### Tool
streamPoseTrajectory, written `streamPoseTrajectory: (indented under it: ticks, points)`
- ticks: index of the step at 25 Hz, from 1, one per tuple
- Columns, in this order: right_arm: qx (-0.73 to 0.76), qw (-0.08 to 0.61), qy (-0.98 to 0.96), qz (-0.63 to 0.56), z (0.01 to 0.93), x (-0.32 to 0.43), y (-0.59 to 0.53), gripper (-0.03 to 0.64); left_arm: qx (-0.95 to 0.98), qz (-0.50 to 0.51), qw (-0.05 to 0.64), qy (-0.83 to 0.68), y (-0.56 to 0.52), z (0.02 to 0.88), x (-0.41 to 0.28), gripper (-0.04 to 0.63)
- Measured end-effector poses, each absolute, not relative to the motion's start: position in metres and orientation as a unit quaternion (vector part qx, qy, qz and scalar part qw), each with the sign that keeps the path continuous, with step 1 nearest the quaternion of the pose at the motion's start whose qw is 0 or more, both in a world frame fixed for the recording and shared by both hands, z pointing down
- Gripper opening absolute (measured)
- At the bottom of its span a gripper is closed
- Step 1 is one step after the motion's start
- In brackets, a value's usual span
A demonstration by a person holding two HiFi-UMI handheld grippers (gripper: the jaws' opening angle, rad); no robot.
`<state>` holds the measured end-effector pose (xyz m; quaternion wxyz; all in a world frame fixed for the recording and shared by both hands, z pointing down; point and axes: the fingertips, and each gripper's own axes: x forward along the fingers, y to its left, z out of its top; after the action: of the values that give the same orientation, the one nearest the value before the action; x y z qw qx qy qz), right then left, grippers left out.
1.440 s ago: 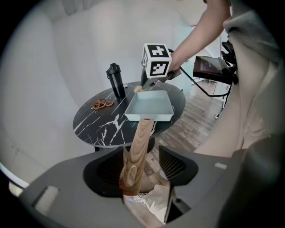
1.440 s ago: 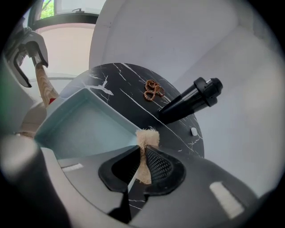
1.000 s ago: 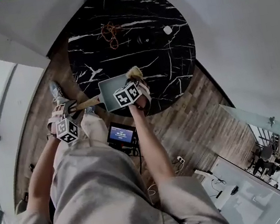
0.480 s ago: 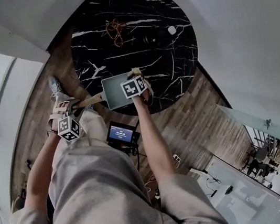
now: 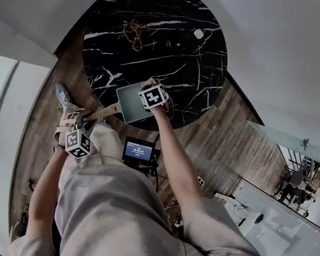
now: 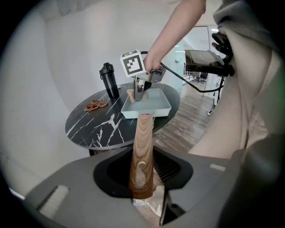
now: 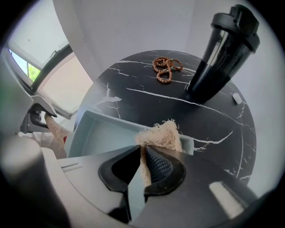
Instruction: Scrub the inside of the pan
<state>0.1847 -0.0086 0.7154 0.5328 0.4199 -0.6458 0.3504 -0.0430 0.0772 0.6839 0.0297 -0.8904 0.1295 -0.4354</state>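
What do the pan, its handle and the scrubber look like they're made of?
The handle looks like smooth wood: brown bands of grain run along it. The pan has an even, matte, pale grey-blue surface, probably coated or enamelled metal; the pictures don't settle which. The scrubber looks like tan plant fibre, loofah-like, with frayed loose strands.

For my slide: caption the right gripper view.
Right claw, just closing tighter on a fibrous scrubber, at the rim of the pale pan on a marble table.
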Motion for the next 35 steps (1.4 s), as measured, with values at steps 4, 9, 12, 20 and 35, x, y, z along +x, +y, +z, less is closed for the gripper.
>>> streamPoseTrajectory:
  ticks: [4,9,12,20,35]
  points:
    - [0.413,0.496,-0.663,0.379,0.716,0.175,-0.010,0.054,-0.888,-0.440,0.034,0.128,0.078,0.686,-0.042,0.130]
    - [0.400,0.485,-0.679,0.379,0.717,0.163,-0.010,0.054,-0.886,-0.445,0.045,0.122,0.077,0.687,-0.040,0.129]
    - [0.381,0.484,-0.691,0.379,0.717,0.150,-0.009,0.052,-0.885,-0.448,0.043,0.123,0.077,0.687,-0.041,0.129]
    - [0.334,0.480,-0.715,0.382,0.718,0.112,-0.002,0.052,-0.879,-0.458,0.045,0.124,0.077,0.687,-0.039,0.129]
    - [0.300,0.421,-0.735,0.439,0.720,0.078,0.003,0.047,-0.873,-0.470,0.031,0.128,0.077,0.690,-0.037,0.129]
